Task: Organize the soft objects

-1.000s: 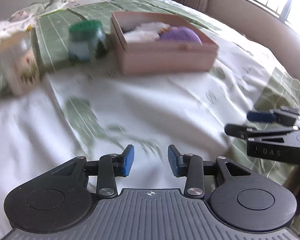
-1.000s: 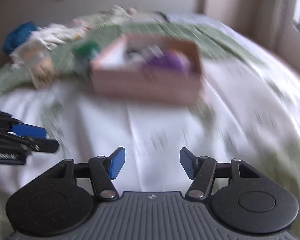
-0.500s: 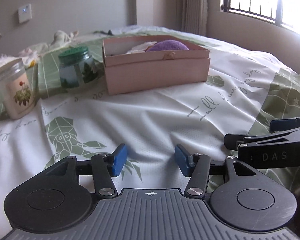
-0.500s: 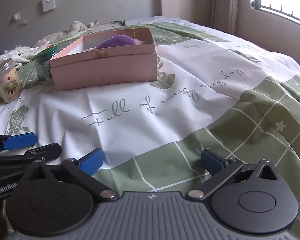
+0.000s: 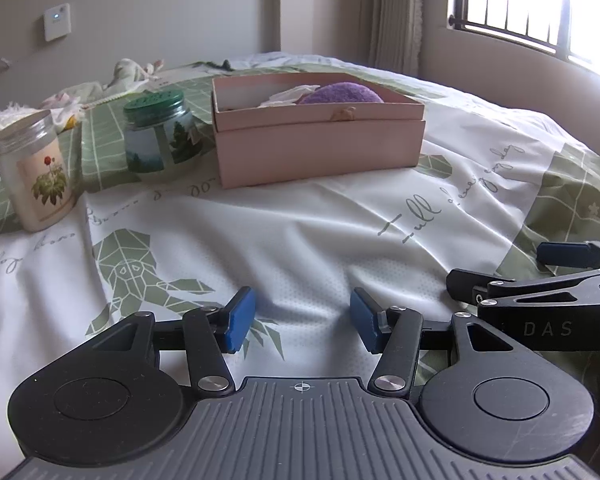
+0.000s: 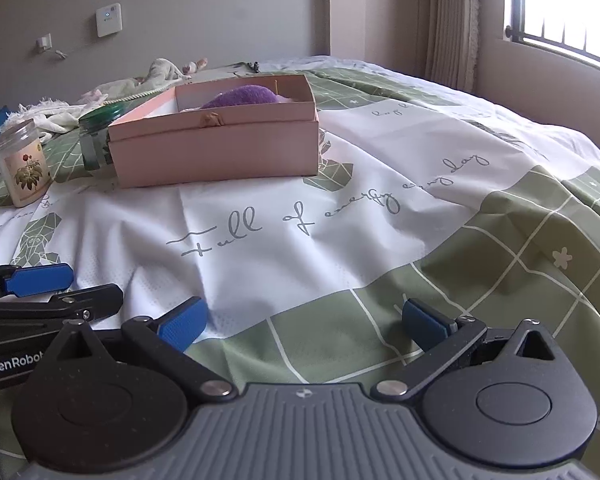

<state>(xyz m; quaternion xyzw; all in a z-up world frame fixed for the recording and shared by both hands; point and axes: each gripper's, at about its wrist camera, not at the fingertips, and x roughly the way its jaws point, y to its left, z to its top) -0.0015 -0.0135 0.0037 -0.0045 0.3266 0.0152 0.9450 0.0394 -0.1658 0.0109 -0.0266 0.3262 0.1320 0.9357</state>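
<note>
Your left gripper point(image 5: 302, 326) sits low over the bedspread point(image 5: 320, 236), jaws moderately apart, empty. Your right gripper point(image 6: 305, 325) beside it gapes wider, also empty. Farther off: pink box point(image 5: 320, 148) on the bedspread, purple soft object point(image 5: 342, 94) inside. Left of it, green-lidded jar point(image 5: 160, 138), then flower-label jar point(image 5: 34, 170).

Both wrist cams sit low over the bedspread point(image 5: 320, 240), looking forward along their own fingers toward the far wall. Left cam faces the pink box point(image 5: 320, 148) nearly head-on, mid-range; the right gripper point(image 5: 500, 268) pokes in at its right edge. Right cam sits beside it, further right, seeing the box left of centre; the left gripper point(image 6: 68, 286) shows at its left edge. Shared: box, both jars, white printed panel, window.
</note>
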